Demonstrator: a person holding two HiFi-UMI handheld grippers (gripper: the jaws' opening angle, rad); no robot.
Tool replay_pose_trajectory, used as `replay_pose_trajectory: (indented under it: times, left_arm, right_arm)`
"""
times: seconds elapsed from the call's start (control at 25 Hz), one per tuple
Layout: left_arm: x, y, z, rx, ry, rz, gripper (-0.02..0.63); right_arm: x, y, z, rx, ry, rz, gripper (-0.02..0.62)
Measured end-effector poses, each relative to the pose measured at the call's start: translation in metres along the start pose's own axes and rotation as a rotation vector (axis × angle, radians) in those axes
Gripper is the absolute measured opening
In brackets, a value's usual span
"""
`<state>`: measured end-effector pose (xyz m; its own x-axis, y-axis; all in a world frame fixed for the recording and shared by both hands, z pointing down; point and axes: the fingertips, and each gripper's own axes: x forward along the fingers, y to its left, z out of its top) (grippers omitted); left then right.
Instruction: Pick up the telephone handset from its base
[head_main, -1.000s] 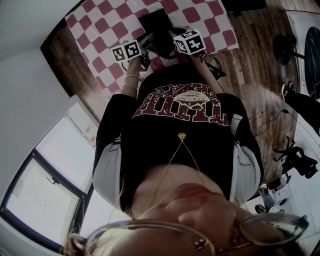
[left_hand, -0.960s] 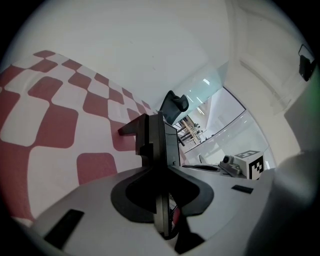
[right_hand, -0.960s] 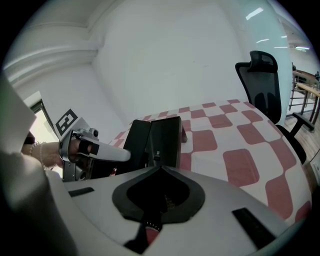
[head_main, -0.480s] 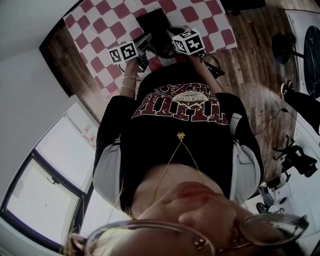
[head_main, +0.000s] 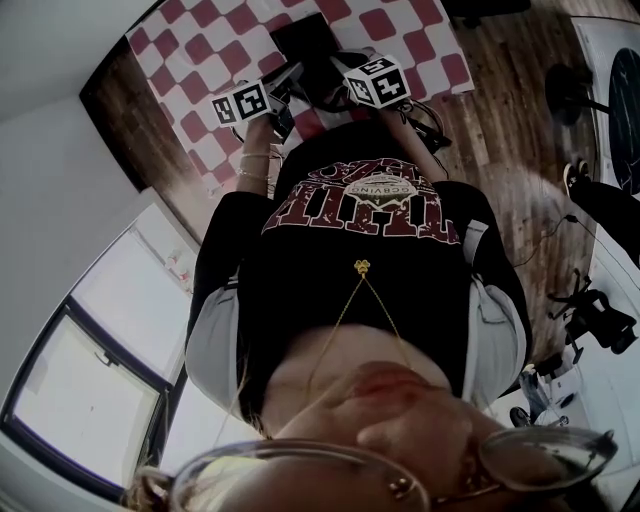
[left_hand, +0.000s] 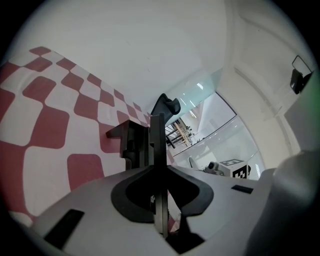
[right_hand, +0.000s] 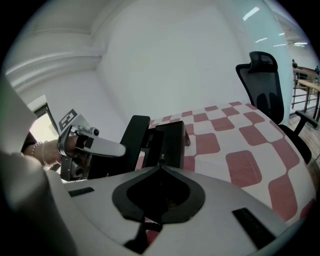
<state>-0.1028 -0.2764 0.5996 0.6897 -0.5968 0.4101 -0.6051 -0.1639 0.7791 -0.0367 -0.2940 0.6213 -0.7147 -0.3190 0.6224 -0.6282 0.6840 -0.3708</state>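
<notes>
We log: black plastic handset (right_hand: 135, 142), frame centre, pinched by left gripper (left_hand: 159, 170), tilted beside black base (right_hand: 171, 142); right gripper (right_hand: 160, 159) closed, empty; lift seemingly unfinished.

**Head view.** The tabletop (head_main: 200, 60) lies at the top, ahead of the person (head_main: 360, 250). The floor (head_main: 500, 130) extends to its right, and a window (head_main: 90, 380) sits at lower left. The telephone base (head_main: 305, 40) rests on the tabletop, ahead of both claws. The left claw (head_main: 285, 82) is left of the right claw (head_main: 338, 88); the two are near each other, just before the base.

**Right gripper view.** The telephone handset (right_hand: 134, 140) stands tilted beside the base, on its left, at the tip of the left claw. An office chair (right_hand: 265, 85) stands beyond the tabletop's right edge.

**Left gripper view.** The handset stands upright between that claw's jaws, with the base behind and to its left.
</notes>
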Motion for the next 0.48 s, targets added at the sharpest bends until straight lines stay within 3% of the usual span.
replay_pose_trajectory:
  times: [0.48]
  left_arm:
    - [-0.023, -0.022, 0.013, 0.000, -0.074, -0.040, 0.080]
  right_arm:
    - [-0.005, 0.004, 0.007, -0.046, -0.005, 0.000, 0.020]
